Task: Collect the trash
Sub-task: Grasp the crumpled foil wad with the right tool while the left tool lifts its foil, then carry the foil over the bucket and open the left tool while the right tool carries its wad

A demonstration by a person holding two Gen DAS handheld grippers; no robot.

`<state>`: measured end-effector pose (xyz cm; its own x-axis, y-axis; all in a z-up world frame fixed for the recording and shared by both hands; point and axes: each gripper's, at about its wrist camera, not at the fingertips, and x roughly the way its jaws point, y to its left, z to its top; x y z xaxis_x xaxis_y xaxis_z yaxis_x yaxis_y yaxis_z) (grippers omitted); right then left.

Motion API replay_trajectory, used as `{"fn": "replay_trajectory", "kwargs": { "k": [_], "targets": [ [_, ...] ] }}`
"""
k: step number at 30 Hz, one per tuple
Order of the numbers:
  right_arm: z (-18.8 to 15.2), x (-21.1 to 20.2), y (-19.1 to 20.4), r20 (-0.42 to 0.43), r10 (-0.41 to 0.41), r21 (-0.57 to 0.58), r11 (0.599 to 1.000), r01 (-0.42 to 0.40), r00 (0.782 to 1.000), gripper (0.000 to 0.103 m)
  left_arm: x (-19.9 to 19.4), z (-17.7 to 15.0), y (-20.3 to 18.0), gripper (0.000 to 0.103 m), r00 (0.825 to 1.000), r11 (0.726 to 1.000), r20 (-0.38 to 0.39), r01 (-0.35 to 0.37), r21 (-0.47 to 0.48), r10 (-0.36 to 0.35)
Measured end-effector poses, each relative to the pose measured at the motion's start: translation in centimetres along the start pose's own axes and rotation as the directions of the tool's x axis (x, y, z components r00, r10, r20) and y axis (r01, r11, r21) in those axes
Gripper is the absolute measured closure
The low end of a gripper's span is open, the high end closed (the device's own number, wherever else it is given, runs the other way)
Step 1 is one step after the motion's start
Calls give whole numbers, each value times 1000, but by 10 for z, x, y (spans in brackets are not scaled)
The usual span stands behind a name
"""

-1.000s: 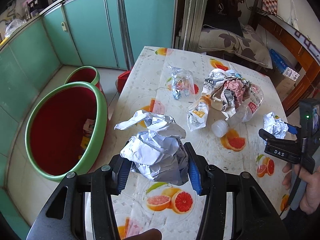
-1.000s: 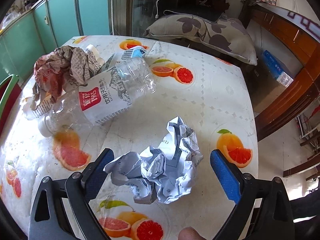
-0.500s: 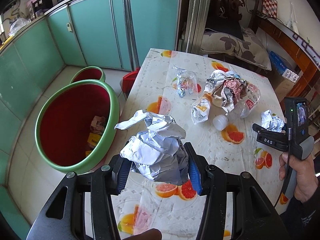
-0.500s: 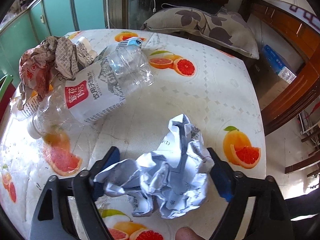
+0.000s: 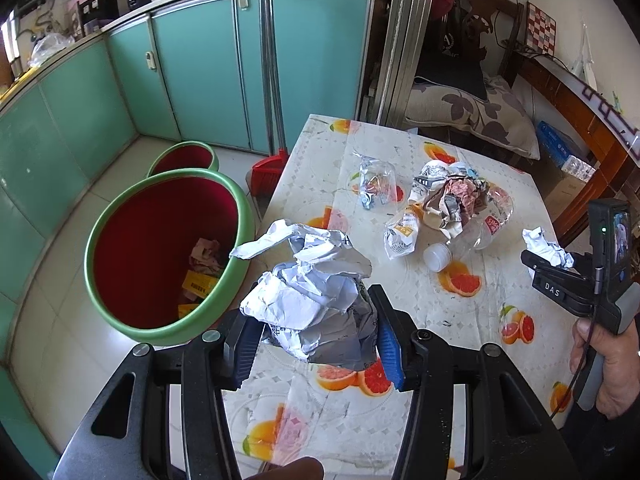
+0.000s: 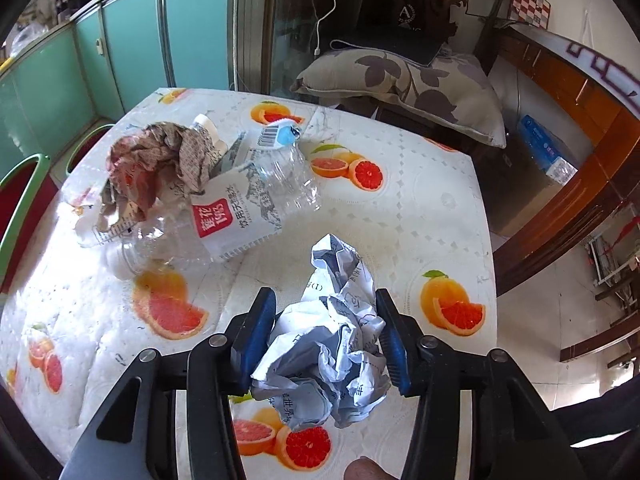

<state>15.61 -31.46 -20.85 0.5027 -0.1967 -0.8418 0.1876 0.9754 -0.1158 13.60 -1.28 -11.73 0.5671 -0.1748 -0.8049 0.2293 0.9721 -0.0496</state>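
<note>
1. Since a second ago our right gripper (image 6: 326,340) has gone from spread wide around the small crumpled paper (image 6: 328,344) to pinching it between its blue pads (image 6: 256,328), and the wad now sits lifted off the table (image 6: 400,216)
2. Our left gripper (image 5: 316,332) stays clamped on the large crumpled paper (image 5: 312,296), held above the table's left edge, just beside the green-rimmed red bin (image 5: 120,208)
3. Inside that bin we see scraps at the bottom; a second, smaller bin (image 5: 184,156) stands behind it
4. Further out on the fruit-print cloth lie a crushed clear bottle (image 6: 240,208), a brown newspaper wad (image 6: 156,168) touching it, and a clear plastic cup (image 5: 374,184)
</note>
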Motion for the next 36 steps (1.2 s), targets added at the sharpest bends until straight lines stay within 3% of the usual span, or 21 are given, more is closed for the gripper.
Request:
{"fn": "replay_trajectory", "kwargs": {
  "k": [8,17,24,36],
  "targets": [
    [13,-73,28,99,49,-51,998,-44,994,55,-19,7,23,54,998,999,55,-21,-47,23],
    [31,-138,79,186,156,-126,983,-134,970,55,-28,20,61,53,992,992,100,-72,-100,82],
    [40,-156,125,215,217,-198,964,-175,952,55,-13,36,96,53,988,987,92,-111,-118,122],
    [55,-158,192,198,264,-279,938,-204,944,55,28,42,143,51,988,974,25,-144,-173,150]
  ]
}}
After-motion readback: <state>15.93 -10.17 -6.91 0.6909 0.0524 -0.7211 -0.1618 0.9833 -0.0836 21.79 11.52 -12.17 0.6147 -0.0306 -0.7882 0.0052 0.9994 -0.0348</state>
